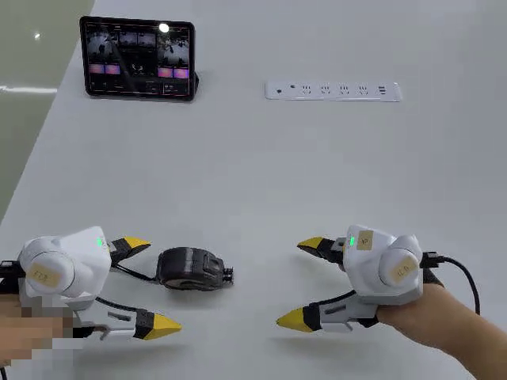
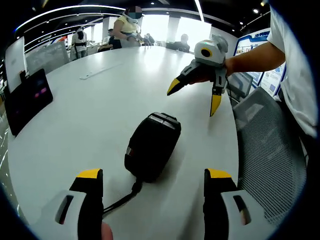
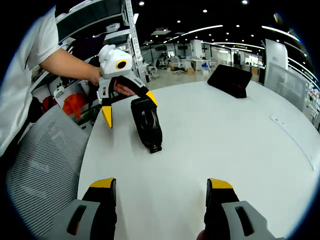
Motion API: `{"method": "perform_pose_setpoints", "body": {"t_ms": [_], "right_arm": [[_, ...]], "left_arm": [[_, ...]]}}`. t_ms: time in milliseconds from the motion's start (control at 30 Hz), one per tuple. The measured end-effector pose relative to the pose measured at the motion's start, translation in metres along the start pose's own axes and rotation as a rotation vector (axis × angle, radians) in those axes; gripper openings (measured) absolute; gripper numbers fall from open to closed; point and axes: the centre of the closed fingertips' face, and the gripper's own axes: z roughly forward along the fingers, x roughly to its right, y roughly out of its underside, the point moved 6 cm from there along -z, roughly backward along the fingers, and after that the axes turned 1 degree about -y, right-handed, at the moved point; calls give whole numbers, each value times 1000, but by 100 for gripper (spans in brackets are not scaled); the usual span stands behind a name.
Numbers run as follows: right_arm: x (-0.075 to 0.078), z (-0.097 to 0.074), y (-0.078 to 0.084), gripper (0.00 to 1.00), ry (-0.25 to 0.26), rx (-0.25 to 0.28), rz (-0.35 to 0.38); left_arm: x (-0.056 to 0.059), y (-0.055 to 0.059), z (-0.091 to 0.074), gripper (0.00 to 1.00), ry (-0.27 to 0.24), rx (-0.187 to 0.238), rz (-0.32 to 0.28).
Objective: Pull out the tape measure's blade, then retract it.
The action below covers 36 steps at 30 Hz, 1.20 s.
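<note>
I can read nothing here. The tan stickers (image 1: 40, 275) on my left gripper (image 1: 157, 283) and right gripper (image 1: 291, 283) carry marks too blurred to make out. The small label (image 2: 129, 150) on the tape measure (image 2: 152, 145) is too tiny to read.

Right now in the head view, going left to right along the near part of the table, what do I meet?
left gripper → tape measure → right gripper. Both grippers have their jaws open, and the tape measure lies on the table just at the left gripper's tips.
</note>
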Motion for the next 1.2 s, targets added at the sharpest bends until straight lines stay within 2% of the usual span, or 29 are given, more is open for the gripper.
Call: {"method": "perform_pose_setpoints", "body": {"t_ms": [267,667,933,1100,1200], "right_arm": [[6,6,-9,73,-14,23,18],[10,10,-11,73,-17,20,17],[10,14,-13,72,-24,21,14],[10,15,-12,72,-27,16,8],[10,15,-12,72,-29,15,7]], "left_arm": [[-5,-7,10,62,42,-6,18],[-8,-14,17,48,69,-26,58],[-11,-12,21,42,74,-39,79],[-15,-10,22,33,72,-35,74],[-13,-10,22,33,72,-37,78]]}}
